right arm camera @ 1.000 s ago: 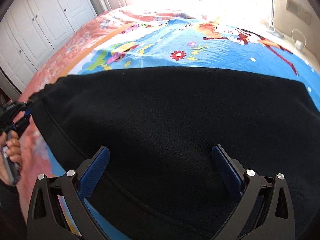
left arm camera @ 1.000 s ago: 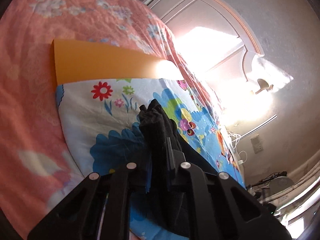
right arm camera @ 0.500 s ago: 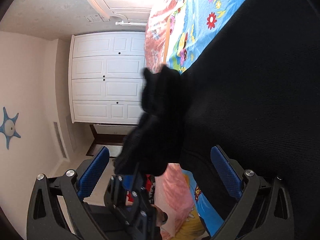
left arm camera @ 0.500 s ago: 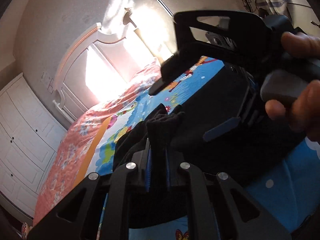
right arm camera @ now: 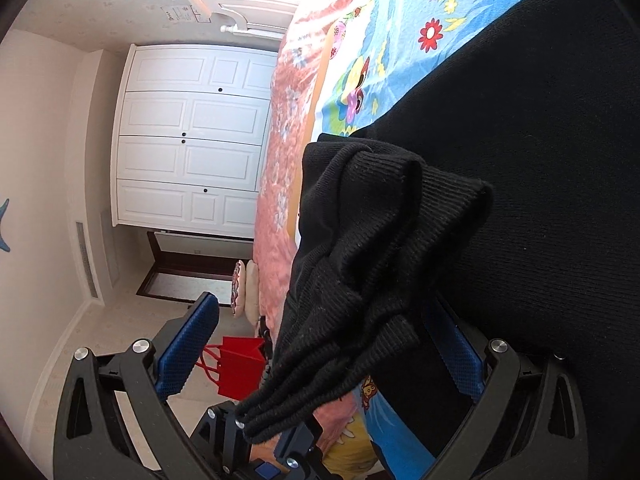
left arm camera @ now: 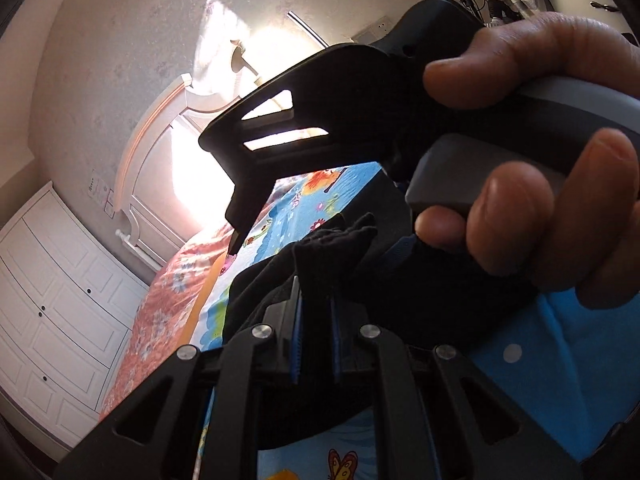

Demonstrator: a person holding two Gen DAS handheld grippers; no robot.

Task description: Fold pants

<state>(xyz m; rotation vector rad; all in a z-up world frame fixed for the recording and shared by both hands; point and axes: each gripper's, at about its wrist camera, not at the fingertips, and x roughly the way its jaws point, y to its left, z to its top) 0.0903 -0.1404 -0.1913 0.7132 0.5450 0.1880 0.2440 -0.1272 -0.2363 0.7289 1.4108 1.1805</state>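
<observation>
Black pants [right arm camera: 540, 160] lie spread over the bed's blue cartoon sheet [right arm camera: 400, 40]. My left gripper [left arm camera: 316, 292] is shut on a bunched, ribbed end of the pants [left arm camera: 340, 240]. In the right wrist view that ribbed bunch [right arm camera: 380, 240] hangs between the blue pads [right arm camera: 188, 344] of my right gripper [right arm camera: 320, 312]. Its jaws are closing but still stand wide; the left pad is clear of the cloth. Below the bunch, my left gripper [right arm camera: 264, 440] shows. In the left wrist view a hand [left arm camera: 540, 200] holds the right gripper [left arm camera: 320, 220] close in front.
A pink floral quilt [right arm camera: 276, 160] covers the bed's far side, with an orange band beside the sheet. White wardrobe doors [right arm camera: 192, 140] stand beyond it. A red bag [right arm camera: 236, 364] sits on the floor. The white headboard [left arm camera: 160, 160] is lit by bright sun.
My left gripper swung across with the pants end and rolled, bringing it between the right gripper's jaws. The right gripper tilted off the flat pants and its jaws narrowed a little.
</observation>
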